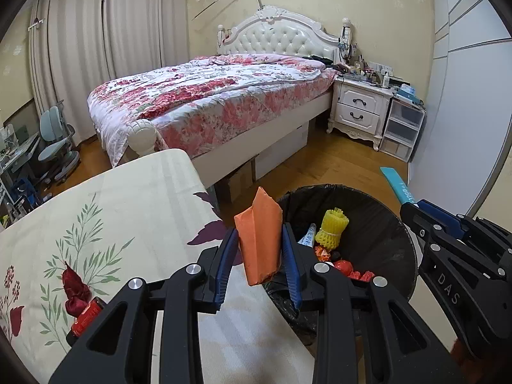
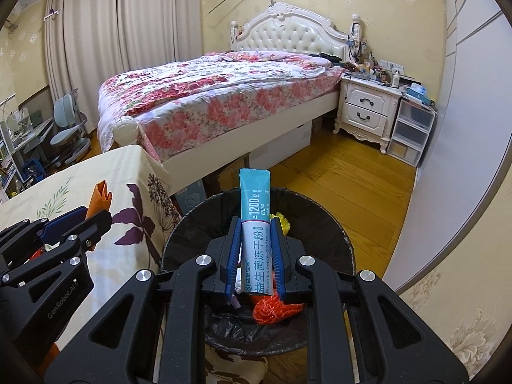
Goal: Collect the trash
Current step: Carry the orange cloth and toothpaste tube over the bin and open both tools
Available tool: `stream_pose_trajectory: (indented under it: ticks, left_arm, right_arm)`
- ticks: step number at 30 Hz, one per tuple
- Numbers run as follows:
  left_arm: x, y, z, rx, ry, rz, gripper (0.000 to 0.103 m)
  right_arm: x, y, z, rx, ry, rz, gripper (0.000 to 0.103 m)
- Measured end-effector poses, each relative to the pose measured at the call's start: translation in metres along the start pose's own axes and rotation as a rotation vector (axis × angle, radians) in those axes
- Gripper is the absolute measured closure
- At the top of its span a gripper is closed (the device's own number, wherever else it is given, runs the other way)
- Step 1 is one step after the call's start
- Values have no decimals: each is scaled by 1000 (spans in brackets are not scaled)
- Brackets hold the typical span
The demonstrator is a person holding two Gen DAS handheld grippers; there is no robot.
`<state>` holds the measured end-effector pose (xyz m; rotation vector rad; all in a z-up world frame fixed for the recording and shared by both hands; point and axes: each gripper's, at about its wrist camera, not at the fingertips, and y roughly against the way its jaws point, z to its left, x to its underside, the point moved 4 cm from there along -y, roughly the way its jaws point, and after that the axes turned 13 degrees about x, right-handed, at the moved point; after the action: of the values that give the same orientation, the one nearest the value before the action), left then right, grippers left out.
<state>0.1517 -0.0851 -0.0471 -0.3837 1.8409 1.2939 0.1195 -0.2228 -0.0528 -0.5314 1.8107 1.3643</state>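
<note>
Bin (image 2: 326, 220) holding several scraps, left gripper (image 1: 260, 243) jaws clamping one orange packet (image 1: 260, 236), right gripper (image 2: 255, 249) jaws clamping one teal sachet (image 2: 256, 224)

Glossy sachet (image 2: 255, 224), matt orange paper (image 1: 260, 240)

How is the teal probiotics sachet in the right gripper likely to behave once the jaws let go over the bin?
The probiotics sachet looks thin and light, so it should drop easily into the black-lined bin. It stands straight above the right gripper, suggesting some stiffness. Its glossy film may slip.
</note>
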Motion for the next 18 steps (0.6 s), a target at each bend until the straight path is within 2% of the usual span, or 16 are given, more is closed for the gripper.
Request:
stream_pose_trajectory:
  ticks: [18]
  left_arm:
    - [0,-48,-15,6,-42,64,72]
  right_arm:
    - [11,-43,-14,44,-45,74,84]
